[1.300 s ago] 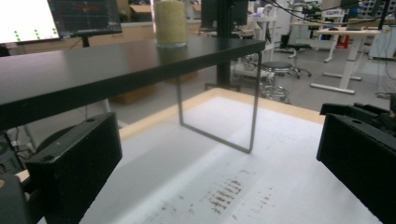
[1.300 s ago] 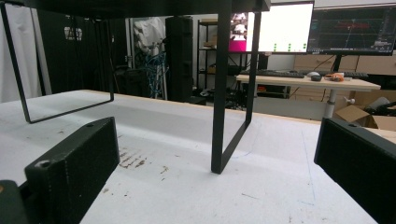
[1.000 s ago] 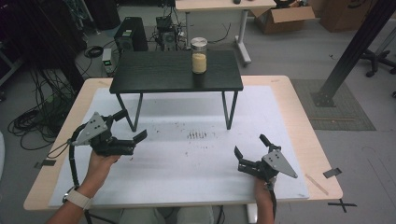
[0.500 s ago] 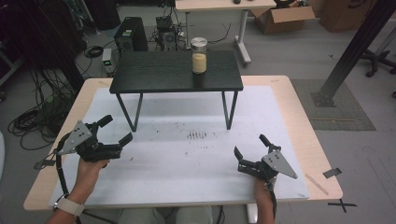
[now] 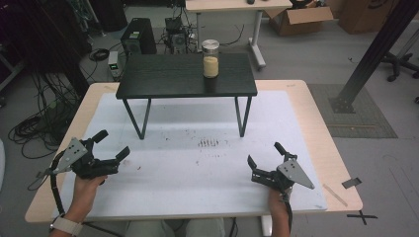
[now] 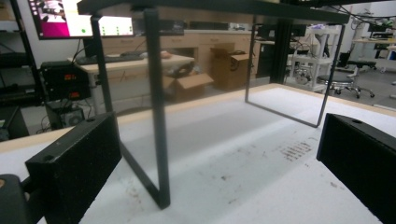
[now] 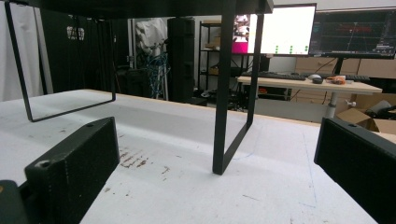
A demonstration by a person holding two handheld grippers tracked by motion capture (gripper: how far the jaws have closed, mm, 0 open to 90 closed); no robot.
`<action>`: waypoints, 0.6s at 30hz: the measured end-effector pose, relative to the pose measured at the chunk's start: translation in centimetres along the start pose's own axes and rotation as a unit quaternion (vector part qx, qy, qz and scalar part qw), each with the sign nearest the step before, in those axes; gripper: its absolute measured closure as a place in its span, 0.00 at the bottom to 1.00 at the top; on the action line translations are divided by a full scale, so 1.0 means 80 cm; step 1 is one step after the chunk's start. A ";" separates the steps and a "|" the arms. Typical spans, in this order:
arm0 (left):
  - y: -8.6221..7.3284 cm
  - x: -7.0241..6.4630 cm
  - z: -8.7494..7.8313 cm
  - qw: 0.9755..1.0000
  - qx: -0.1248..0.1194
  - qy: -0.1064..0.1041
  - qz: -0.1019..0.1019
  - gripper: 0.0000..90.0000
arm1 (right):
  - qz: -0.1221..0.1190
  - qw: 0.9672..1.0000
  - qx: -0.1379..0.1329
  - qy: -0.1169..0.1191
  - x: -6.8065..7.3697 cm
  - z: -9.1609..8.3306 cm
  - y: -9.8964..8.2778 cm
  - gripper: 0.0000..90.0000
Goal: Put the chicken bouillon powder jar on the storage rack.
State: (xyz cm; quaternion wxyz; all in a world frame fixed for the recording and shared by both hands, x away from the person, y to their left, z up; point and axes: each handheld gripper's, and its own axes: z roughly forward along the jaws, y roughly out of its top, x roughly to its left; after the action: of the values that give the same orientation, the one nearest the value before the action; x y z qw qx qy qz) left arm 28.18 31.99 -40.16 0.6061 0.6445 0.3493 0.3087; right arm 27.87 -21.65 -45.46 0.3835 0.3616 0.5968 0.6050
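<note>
Left gripper (image 5: 111, 144) held low in left hand (image 5: 85, 188), jaws wide apart. Right gripper (image 5: 265, 154) the same in right hand (image 5: 277, 203).

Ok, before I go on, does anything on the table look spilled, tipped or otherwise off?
Nothing is tipped or spilled. The lidded glass jar of pale powder stands upright on the small black raised table. The white mat has brownish scuffs and specks near its middle; they look like old wear.

Black grippers (image 5: 111, 144), grey three-cornered plates, seemingly a pale wristband (image 5: 66, 226).
</note>
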 end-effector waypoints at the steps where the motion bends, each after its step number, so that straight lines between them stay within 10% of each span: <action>1: -0.003 0.001 -0.001 1.000 0.000 0.002 -0.002 0.00 | 0.000 1.000 0.000 0.000 0.000 0.000 0.000 0.00; 18: -0.040 0.020 -0.019 0.999 -0.006 0.045 -0.030 0.00 | -0.002 1.000 0.000 0.000 0.000 0.000 0.000 0.00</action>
State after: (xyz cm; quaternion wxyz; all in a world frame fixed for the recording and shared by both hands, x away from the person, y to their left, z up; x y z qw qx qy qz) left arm 27.58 34.23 -43.30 0.6024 0.6159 0.3932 0.3213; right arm 27.87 -21.61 -45.46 0.3845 0.3608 0.5973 0.6043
